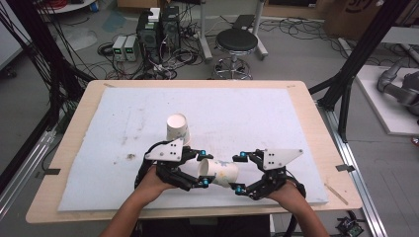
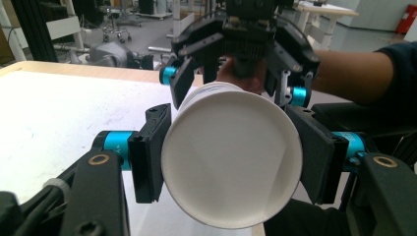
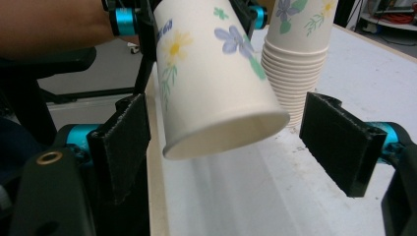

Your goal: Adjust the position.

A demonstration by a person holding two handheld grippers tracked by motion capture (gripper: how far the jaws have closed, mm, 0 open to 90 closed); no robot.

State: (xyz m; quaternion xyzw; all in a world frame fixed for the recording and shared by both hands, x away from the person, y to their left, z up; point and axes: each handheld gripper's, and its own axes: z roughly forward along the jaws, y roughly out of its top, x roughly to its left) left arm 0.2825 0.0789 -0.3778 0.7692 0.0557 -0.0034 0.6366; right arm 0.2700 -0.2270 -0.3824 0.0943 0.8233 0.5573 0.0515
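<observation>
A flowered paper cup hangs sideways above the table's front edge, between my two grippers. My left gripper is shut on the cup near its rim. In the left gripper view the cup's open mouth faces the camera, with the left gripper pressing both sides of it. My right gripper stands open around the cup's base; in the right gripper view its wide-apart jaws are clear of the cup. A stack of several matching cups stands upright on the white mat just behind.
The mat covers most of a wooden table. Beyond the far edge are a black stool, computer boxes and cables on the floor. Black frame posts stand at both sides.
</observation>
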